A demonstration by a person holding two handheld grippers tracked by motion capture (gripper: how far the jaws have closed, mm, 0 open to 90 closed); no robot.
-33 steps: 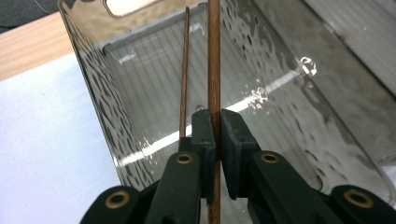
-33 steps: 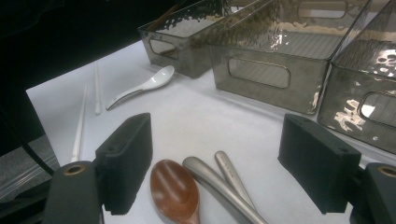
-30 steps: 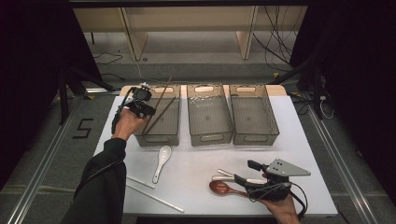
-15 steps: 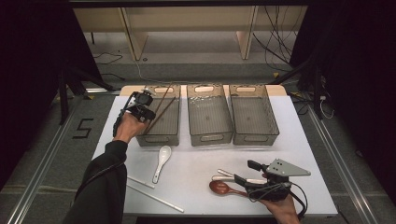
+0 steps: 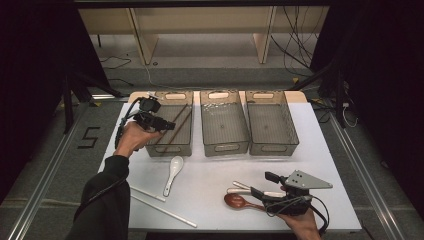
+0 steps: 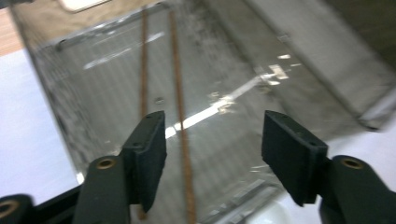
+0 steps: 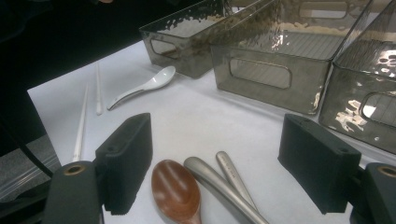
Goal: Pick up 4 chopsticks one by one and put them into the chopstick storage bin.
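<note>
Two brown chopsticks lie lengthwise on the floor of the left clear bin. My left gripper hovers over that bin's near left side. Its jaws have just been opening and nothing is between the pads. In the left gripper view the chopsticks lie well below the left gripper. My right gripper stands open low over the table's front right. A brown wooden spoon and two metal handles lie under the right gripper, untouched.
Two more clear bins, the middle one and the right one, stand beside the left bin. A white ceramic spoon and two white chopsticks lie on the white table front left. The table's edges are close on all sides.
The left gripper's jaws have opened. The brown chopsticks, earlier held slanting up from it, now lie in the left bin. The right gripper has stayed put.
</note>
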